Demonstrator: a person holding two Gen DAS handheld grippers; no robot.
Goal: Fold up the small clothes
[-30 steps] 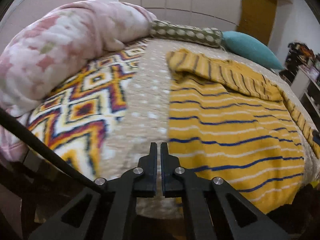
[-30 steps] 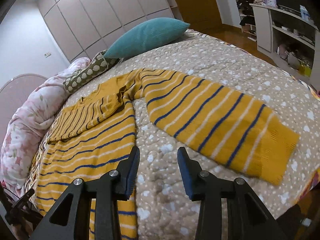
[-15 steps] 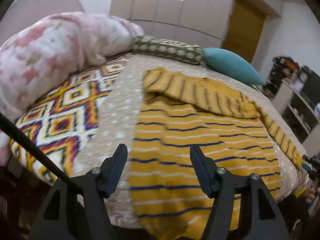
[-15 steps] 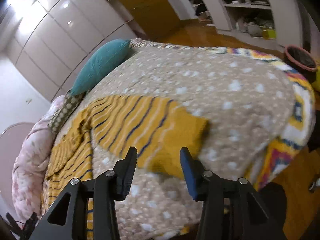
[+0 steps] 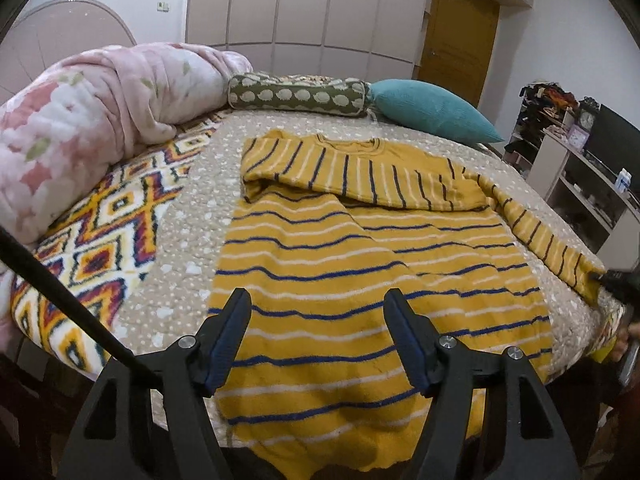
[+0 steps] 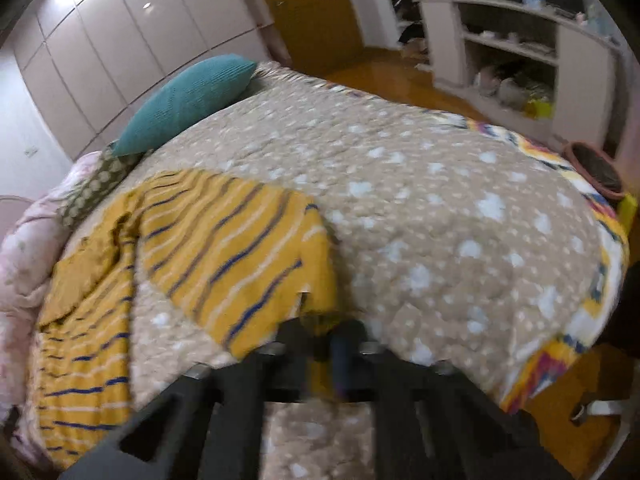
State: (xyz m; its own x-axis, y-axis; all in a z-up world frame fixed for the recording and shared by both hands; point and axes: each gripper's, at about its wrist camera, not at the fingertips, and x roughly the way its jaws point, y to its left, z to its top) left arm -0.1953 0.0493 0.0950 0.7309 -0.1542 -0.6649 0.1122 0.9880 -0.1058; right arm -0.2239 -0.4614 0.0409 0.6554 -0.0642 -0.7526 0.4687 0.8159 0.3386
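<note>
A yellow sweater (image 5: 360, 256) with blue and white stripes lies flat on the bed, one sleeve folded across its chest and the other sleeve (image 5: 544, 236) stretched out to the right. My left gripper (image 5: 318, 328) is open and empty above the sweater's hem. My right gripper (image 6: 324, 340) is shut on the cuff of the outstretched sleeve (image 6: 240, 248), at the sleeve's near end; that view is blurred. The right gripper also shows at the sleeve's end in the left wrist view (image 5: 612, 280).
The bed (image 6: 440, 200) has a beige dotted quilt. A pink blanket (image 5: 80, 120), a green bolster (image 5: 296, 94) and a teal pillow (image 5: 432, 108) lie at its head. White shelves (image 6: 520, 52) and a basket (image 6: 596, 168) stand to the right.
My left gripper opened wide and moved right over the sweater's hem. My right gripper went to the sleeve's cuff and closed on it.
</note>
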